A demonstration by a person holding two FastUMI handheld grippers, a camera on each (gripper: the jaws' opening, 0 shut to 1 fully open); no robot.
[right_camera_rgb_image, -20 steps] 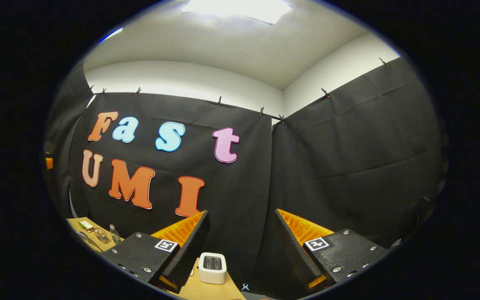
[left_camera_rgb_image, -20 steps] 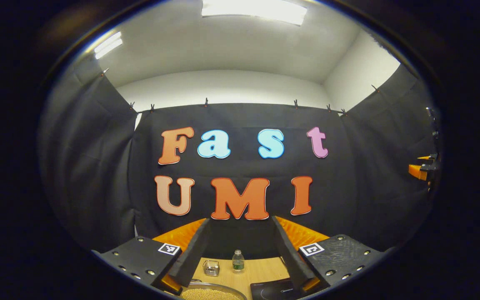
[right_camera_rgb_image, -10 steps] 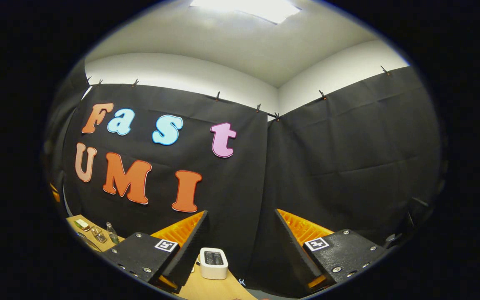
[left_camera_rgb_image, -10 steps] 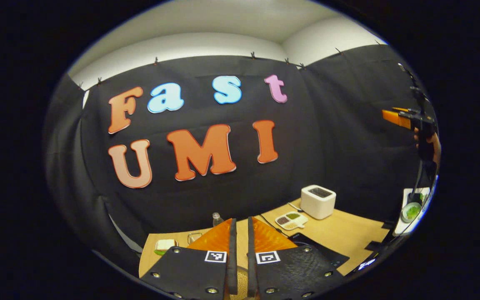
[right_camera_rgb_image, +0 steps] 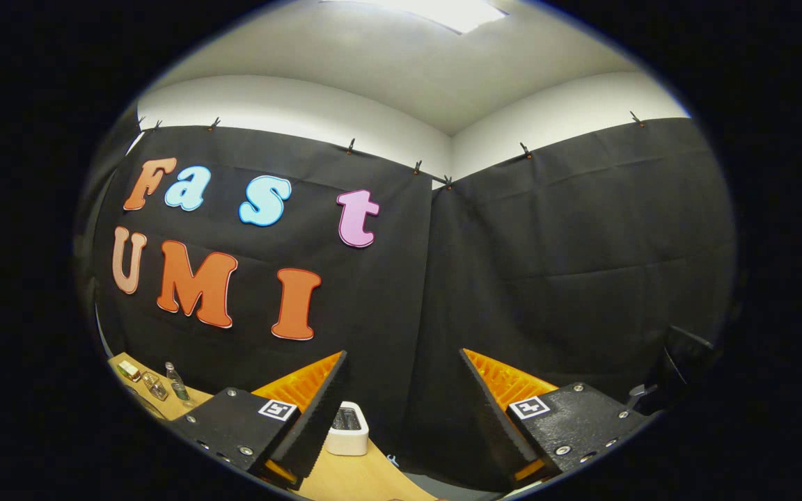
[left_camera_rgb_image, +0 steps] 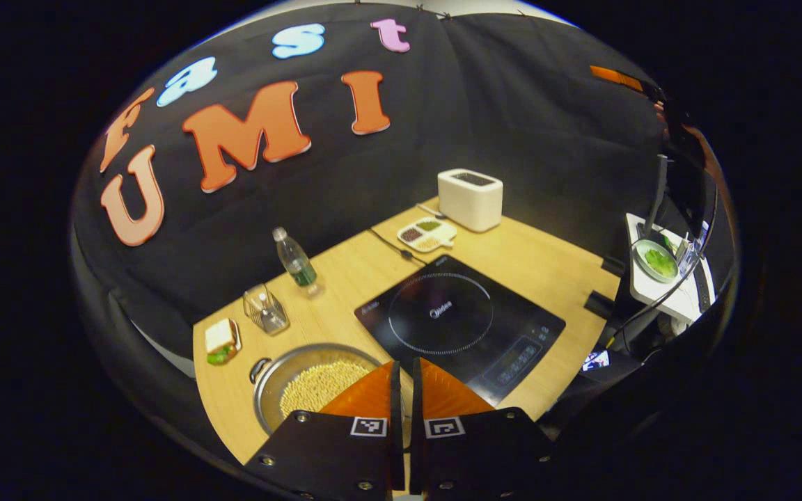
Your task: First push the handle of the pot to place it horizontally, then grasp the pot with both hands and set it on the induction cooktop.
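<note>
In the left gripper view a round metal pot [left_camera_rgb_image: 303, 386] holding pale grains sits on the wooden table [left_camera_rgb_image: 568, 278] near its front left. A small side handle [left_camera_rgb_image: 260, 367] shows on its far left rim. The black induction cooktop [left_camera_rgb_image: 457, 316] lies just right of the pot. My left gripper [left_camera_rgb_image: 405, 367] is shut with nothing in it, and hangs above the pot's right rim and the cooktop's near corner, hiding part of the pot. My right gripper [right_camera_rgb_image: 402, 353] is open and empty, raised and facing the booth wall; it also appears as an orange part [left_camera_rgb_image: 617, 75] at the upper right.
Behind the pot stand a glass box [left_camera_rgb_image: 265, 309], a water bottle [left_camera_rgb_image: 294, 257] and a sandwich plate [left_camera_rgb_image: 220, 341]. A white toaster [left_camera_rgb_image: 470, 198] and a compartment dish [left_camera_rgb_image: 429, 235] sit at the back. A side stand holds a green bowl [left_camera_rgb_image: 655, 261]. The toaster [right_camera_rgb_image: 345, 428] also sits below my right gripper.
The left gripper went from open to shut and tipped down from the wall toward the table, bringing pot and cooktop into view. The right gripper stayed open and drifted slightly.
</note>
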